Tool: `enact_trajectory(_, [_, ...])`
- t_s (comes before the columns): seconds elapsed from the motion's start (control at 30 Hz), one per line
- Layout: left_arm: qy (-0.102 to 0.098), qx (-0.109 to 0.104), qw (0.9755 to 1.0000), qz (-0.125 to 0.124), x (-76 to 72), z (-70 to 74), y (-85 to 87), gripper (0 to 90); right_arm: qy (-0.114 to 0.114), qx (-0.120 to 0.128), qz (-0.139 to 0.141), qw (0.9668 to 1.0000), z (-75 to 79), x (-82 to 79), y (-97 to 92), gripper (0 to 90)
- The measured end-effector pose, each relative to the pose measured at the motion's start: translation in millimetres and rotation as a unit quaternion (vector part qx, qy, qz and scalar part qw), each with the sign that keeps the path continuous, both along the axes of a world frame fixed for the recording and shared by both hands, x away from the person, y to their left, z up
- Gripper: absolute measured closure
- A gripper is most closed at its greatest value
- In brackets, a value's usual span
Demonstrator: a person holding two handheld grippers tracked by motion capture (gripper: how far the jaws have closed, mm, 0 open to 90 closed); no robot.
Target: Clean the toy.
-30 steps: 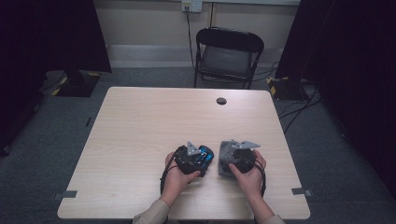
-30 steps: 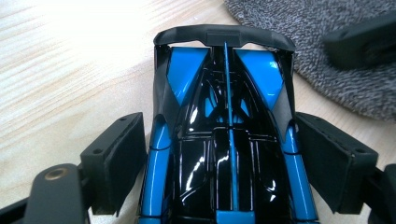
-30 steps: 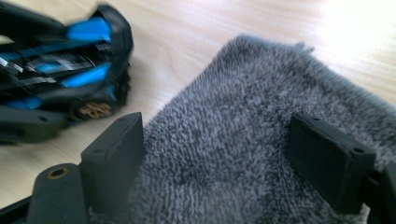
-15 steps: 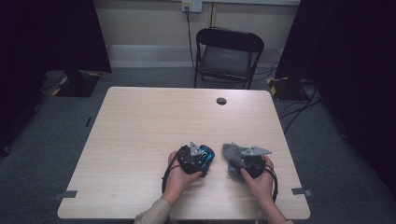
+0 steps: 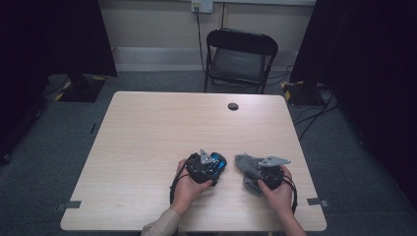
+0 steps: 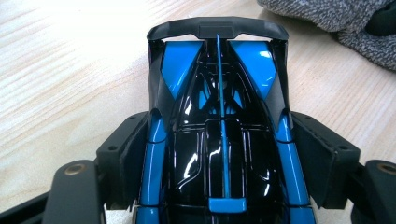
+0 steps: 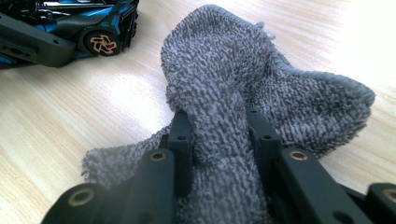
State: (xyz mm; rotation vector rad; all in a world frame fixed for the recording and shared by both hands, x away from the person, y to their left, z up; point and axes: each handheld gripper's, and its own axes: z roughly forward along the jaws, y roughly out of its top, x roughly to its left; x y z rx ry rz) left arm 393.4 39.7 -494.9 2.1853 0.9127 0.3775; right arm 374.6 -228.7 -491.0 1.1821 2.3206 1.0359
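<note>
We worked at the near edge of the tabletop (image 5: 147, 132), a gripper in each hand. Our left gripper (image 6: 219, 154) held a blue and black toy car (image 6: 219, 116): its jaws had just been closing, and in the left gripper view the pads sat against the car's two sides, with the rear wing pointing away from us. From above, the car (image 5: 216, 163) sat low over the tabletop, near the front edge and a little right of the middle, under the left gripper (image 5: 204, 167). Our right gripper (image 7: 219, 140) had also just been closing, and its jaws stood narrow, pinching a raised fold of a grey cloth (image 7: 243, 84); the rest of the cloth lay bunched on the tabletop around the jaws. In the high view the cloth (image 5: 246, 164) lay just right of the car, under the right gripper (image 5: 268, 169), the two things close but apart. In the right gripper view one wheel (image 7: 102, 44) of the car showed at the upper left, beyond the cloth.
</note>
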Motion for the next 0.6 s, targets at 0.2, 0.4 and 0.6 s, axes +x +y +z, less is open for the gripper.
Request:
enact_trajectory(0.2, [0.0, 0.0, 1.0, -0.003, -0.6, 0.6, 1.4, 26.1, -0.002, 0.006, -0.001, 1.0, -1.0, -0.4, -1.2, 68.3])
enact_trajectory(0.4, [-0.007, -0.006, 0.9999, -0.008, -4.1, 4.1, 2.5, 26.6, -0.004, 0.009, -0.001, 1.0, -1.6, -0.7, -1.7, 68.1])
enact_trajectory(0.6, [0.005, -0.002, 0.9999, -0.012, -2.1, 5.1, 1.5, 26.9, -0.005, 0.011, -0.002, 0.9999, -2.0, -0.9, -2.0, 68.0])
